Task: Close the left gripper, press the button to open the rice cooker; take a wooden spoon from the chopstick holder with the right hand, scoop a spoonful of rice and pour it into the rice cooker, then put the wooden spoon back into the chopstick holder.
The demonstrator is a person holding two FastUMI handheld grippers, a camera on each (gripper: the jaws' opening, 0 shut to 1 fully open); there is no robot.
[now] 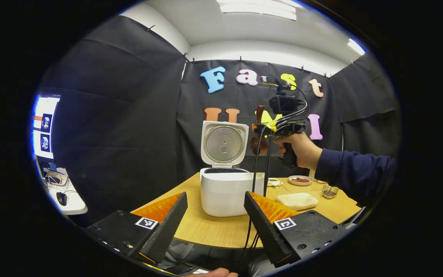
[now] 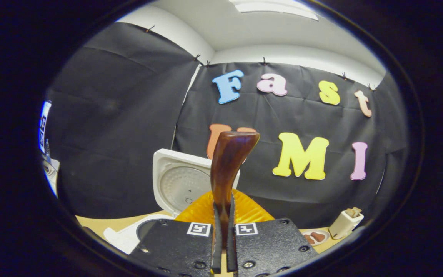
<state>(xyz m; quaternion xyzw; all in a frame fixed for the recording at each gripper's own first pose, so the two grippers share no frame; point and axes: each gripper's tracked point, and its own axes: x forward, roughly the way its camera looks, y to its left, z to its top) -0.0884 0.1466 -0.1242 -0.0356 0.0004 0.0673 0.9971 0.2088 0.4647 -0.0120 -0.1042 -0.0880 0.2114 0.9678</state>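
Spoon (image 2: 229,161) bowl hidden below right gripper (image 2: 223,231), jaws clamping its handle.

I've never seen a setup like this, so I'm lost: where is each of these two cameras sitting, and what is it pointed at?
Left gripper view: rides on the left gripper, low at the table edge, facing the open rice cooker; its own spread fingers show below, with the right gripper and the hand holding it beyond.
Right gripper view: rides on the right gripper, raised beside the cooker, facing the wall; its fingers clamp the wooden spoon.
Shared: rice cooker lid, spoon, the small plate.
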